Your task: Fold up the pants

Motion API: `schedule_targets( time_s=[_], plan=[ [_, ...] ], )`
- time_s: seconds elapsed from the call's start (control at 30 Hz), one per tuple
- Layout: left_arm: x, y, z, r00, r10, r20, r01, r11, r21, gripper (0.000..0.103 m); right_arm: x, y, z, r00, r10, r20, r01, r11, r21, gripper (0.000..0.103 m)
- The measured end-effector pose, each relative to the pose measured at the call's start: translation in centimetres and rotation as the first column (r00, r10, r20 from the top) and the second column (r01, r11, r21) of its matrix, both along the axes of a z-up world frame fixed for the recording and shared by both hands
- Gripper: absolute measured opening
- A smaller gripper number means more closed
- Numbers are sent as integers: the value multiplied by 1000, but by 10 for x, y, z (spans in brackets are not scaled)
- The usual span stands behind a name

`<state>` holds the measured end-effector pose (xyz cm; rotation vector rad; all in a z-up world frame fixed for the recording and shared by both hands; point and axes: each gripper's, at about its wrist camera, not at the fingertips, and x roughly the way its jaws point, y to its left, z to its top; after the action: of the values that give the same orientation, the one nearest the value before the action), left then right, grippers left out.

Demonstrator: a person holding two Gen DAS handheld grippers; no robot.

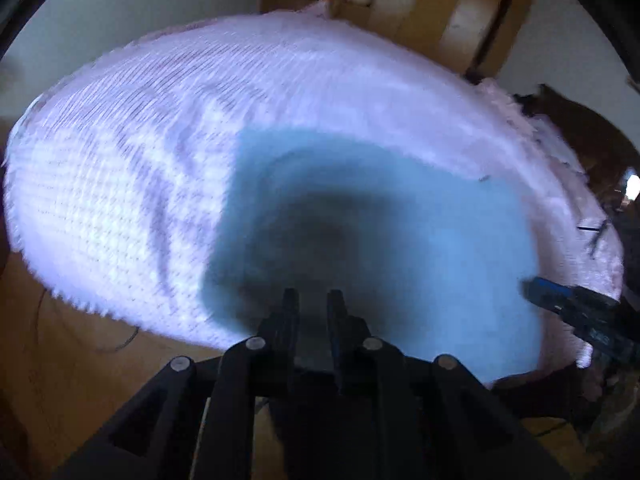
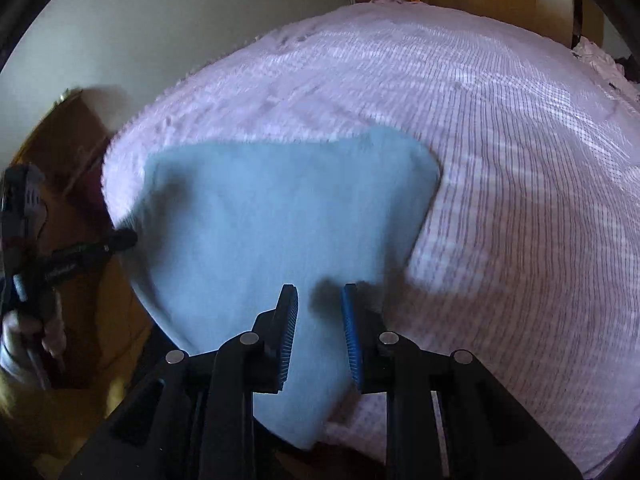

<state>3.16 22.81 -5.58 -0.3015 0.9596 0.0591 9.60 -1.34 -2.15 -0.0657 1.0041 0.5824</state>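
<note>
The light blue pants (image 2: 280, 216) lie folded into a compact flat shape on a pink checked bedspread (image 2: 500, 160). My right gripper (image 2: 319, 292) hovers just above their near edge, open, with nothing between its blue-padded fingers. In the left wrist view the pants (image 1: 400, 216) fill the middle, blurred. My left gripper (image 1: 313, 294) is over them, jaws a small gap apart and empty. The right gripper (image 1: 576, 308) shows at the right edge of that view. The left gripper (image 2: 120, 240) shows at the pants' left edge in the right wrist view.
The bedspread (image 1: 120, 184) covers the bed. Wooden floor (image 1: 60, 340) lies below the bed edge. A wooden cabinet (image 1: 452, 8) stands beyond the far side. A pale wall (image 2: 180, 20) is behind.
</note>
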Motion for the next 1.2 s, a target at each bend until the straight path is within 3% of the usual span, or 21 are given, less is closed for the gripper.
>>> schedule_targets(
  time_s=[0.2,0.33,0.43,0.77,0.87,0.97,1.07,1.13,1.2],
  plan=[
    [-13,25,-12,997,82,-14,-83,985,-151,15,-15,-2,-21,1000,-29,-2,29,999,-40,16],
    [-20,18,2,997,76,4,-75,992,-100,17,-22,-16,-13,998,-49,-31,50,998,43,32],
    [-23,6,11,998,61,12,-60,997,-55,25,-24,-32,-13,993,-93,-73,101,990,103,36],
    [-9,-49,14,998,-61,-1,61,998,21,30,-24,-51,-30,969,-151,-194,190,962,199,36],
    [-5,-59,11,996,-93,-4,93,995,39,30,-12,-52,-21,970,-171,-170,209,949,238,36],
    [-2,-58,3,997,-74,-26,76,994,77,30,5,-52,-4,970,-197,-142,233,922,311,36],
    [1,-48,-7,998,-33,-54,37,996,78,30,17,-38,4,980,-135,-146,182,906,383,36],
    [2,-38,-12,998,-13,-63,17,998,56,30,22,-23,2,985,-104,-139,150,913,379,35],
    [2,-31,-14,998,-2,-66,4,999,39,30,30,-15,-5,983,-138,-124,172,930,325,33]
  ],
)
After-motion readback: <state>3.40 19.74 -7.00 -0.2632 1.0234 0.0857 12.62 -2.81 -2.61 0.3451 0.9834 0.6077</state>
